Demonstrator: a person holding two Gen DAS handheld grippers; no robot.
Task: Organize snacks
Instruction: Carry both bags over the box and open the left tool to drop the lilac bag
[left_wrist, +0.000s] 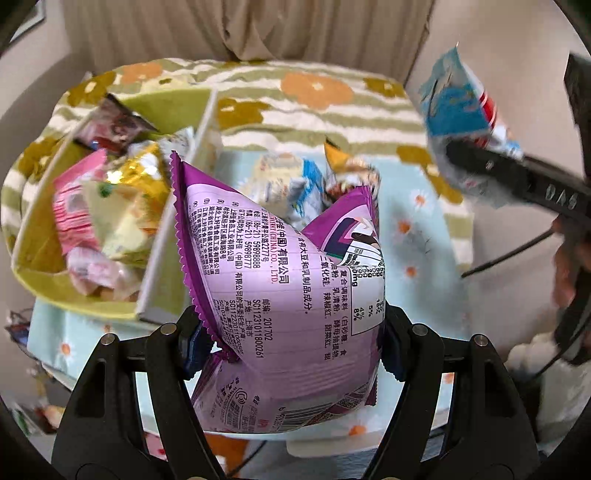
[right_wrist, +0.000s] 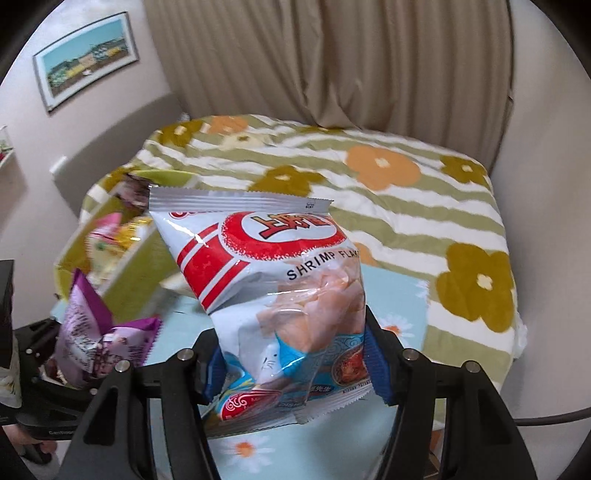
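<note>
Clearly both light, puffy, crushable bags are riding low-gripped: left tool (left_wrist: 291, 341) pinching the purple bag (left_wrist: 280, 280), right tool (right_wrist: 295, 363) pinching the shrimp bag (right_wrist: 273, 291).

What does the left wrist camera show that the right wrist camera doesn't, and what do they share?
Only the left wrist view shows loose snack packets lying on the blue tablecloth. Only the right wrist view shows a framed picture on the wall. Both show the purple bag clamped in the left gripper, the shrimp flakes bag clamped in the right gripper, and the green box of snacks.
</note>
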